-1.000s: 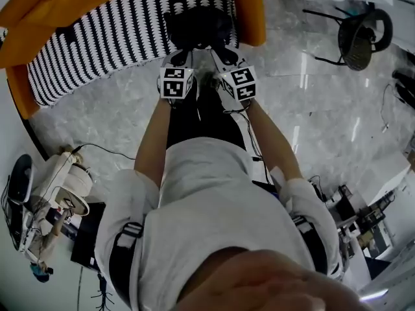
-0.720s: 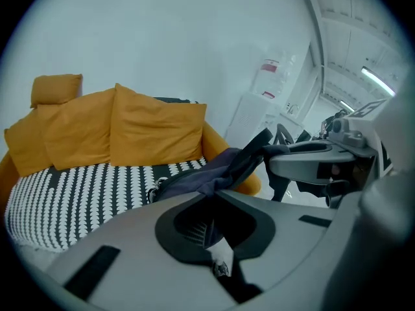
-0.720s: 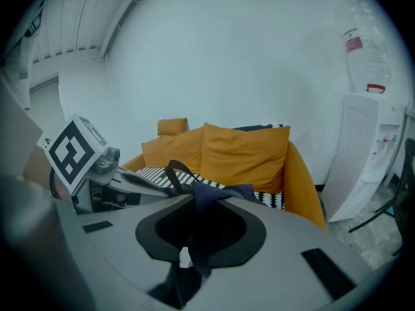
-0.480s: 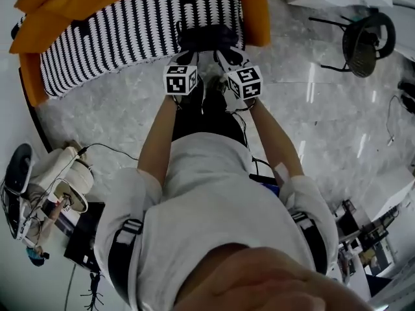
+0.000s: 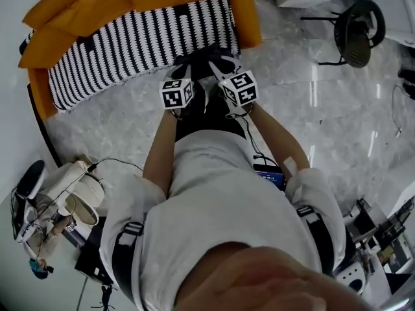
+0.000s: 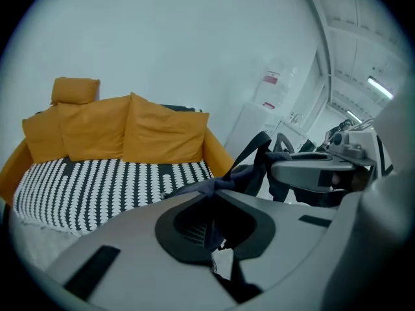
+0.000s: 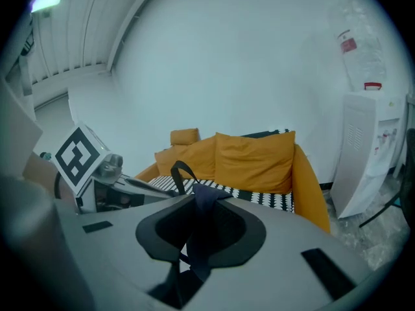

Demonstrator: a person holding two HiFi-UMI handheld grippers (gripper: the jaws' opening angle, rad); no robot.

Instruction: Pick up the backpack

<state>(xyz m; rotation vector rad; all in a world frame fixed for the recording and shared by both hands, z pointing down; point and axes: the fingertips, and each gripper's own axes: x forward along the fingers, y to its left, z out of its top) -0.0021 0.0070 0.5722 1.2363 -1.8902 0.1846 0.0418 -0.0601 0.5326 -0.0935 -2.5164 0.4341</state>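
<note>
Black straps (image 6: 255,155) of the backpack (image 5: 200,56) sit pinched tight in the fingers of the left gripper (image 6: 211,224) and right gripper (image 7: 193,233), but thin cloth could slip out when lifted.

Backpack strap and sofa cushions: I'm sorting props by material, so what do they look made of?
Backpack strap: dark matte fabric, likely nylon webbing; it folds limply where pinched. Sofa cushions: orange cloth, matte, softly creased; fibre unclear.

Nothing here can be read as a word, number or brand. The left marker cube (image 5: 177,92) and the right marker cube (image 5: 240,88) carry only black-and-white square patterns. The red label (image 7: 348,44) on the bottle above the white dispenser (image 7: 366,148) is too small to read.
</note>
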